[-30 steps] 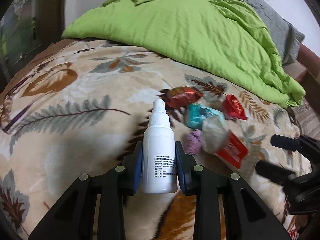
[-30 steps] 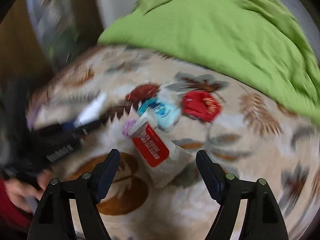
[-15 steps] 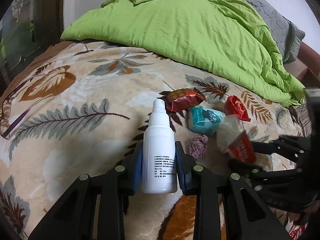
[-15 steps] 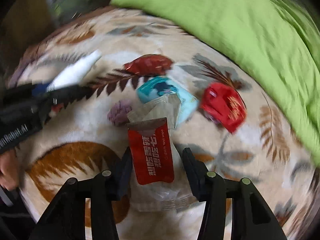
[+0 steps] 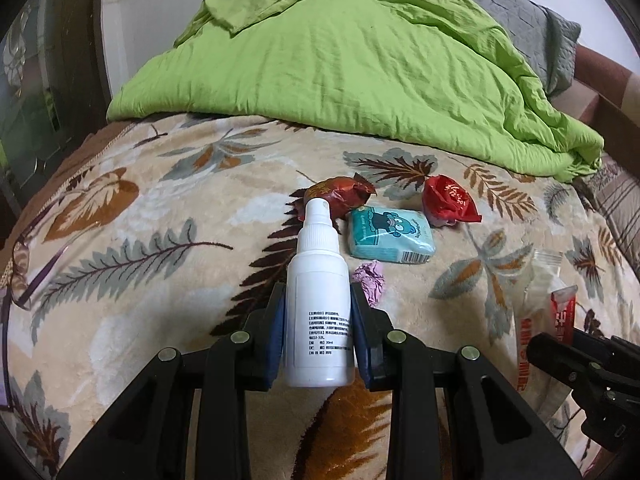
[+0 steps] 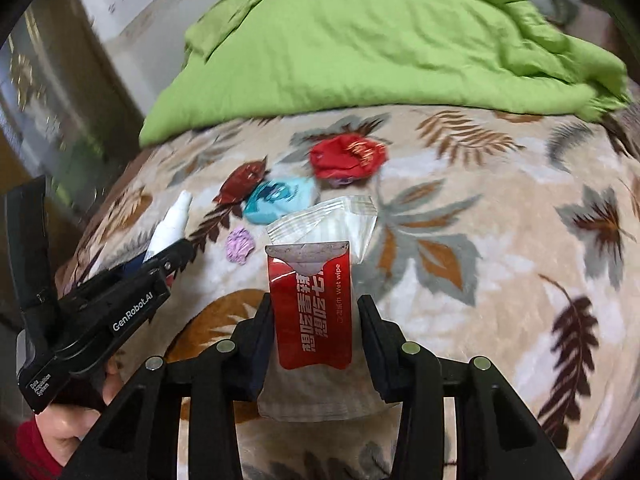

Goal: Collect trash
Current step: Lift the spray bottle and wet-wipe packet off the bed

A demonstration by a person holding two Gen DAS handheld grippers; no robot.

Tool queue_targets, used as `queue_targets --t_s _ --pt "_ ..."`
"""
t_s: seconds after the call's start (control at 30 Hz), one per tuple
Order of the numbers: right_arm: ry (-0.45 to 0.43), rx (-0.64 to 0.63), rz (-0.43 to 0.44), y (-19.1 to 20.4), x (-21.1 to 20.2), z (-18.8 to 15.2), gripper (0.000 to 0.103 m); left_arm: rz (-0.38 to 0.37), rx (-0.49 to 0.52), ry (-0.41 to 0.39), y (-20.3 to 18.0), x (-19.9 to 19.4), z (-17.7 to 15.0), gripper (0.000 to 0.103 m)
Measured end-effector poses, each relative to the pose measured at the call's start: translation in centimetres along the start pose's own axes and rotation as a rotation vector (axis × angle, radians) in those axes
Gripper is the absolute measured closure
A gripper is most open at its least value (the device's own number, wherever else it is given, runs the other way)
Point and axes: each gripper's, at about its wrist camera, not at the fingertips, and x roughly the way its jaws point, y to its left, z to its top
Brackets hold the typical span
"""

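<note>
Left gripper [image 5: 318, 320] is clamped narrow on the bottle [image 5: 318, 312], blue pads pressed against both sides, nozzle pointing away from me. Bottle is white with a printed label and is lifted off the blanket [image 5: 140, 264].

Right gripper [image 6: 314, 332] has just been closing; its jaws sit partway in, on either side of the wipe packet [image 6: 310, 316]. Packet is red, and a clear crumpled wrapper [image 6: 332, 216] sticks out beyond and below it. Pads look to be at the packet's edges, touching it.

Surface: a bed covered by a beige plush blanket with grey, brown and maroon leaf prints. A green duvet [image 5: 360, 68] is heaped across the far side, with a grey pillow [image 5: 520, 12] behind it at the right. A white wall runs behind the bed, with a dark frame on the left. Reddish-brown wood shows at the far right.

Trash still on the blanket, in a loose cluster mid-bed: dark red candy wrapper [image 5: 340, 194], teal tissue pack [image 5: 390, 234] just beside it, bright red wrapper [image 5: 450, 202] to the right, and a small purple wad [image 5: 370, 282] near my left fingertips.

From the right camera, the person's hand [image 6: 76, 424] with a red sleeve holds the left gripper low left.
</note>
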Motion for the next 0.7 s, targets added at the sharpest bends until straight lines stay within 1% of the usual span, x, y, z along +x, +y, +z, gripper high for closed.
queue_targets --t_s 0.07,0.17,0.4,0.7 --pt "0.001 0.004 -0.012 -0.3 0.0 -0.3 0.059 0.005 0.013 -0.006 -0.3 -0.2 -0.1 0.074" --pt "-0.031 0.002 -0.027 -0.4 -0.2 0.1 0.059 0.004 0.026 -0.009 -0.5 -0.3 -0.2 0.074" --pt "-0.066 -0.078 -0.048 1.2 -0.3 0.1 0.059 0.007 0.037 -0.016 -0.8 -0.5 -0.3 0.074" --pt "-0.07 -0.074 -0.076 1.0 -0.3 0.2 0.059 0.006 0.053 -0.021 -1.1 -0.7 -0.4 0.074"
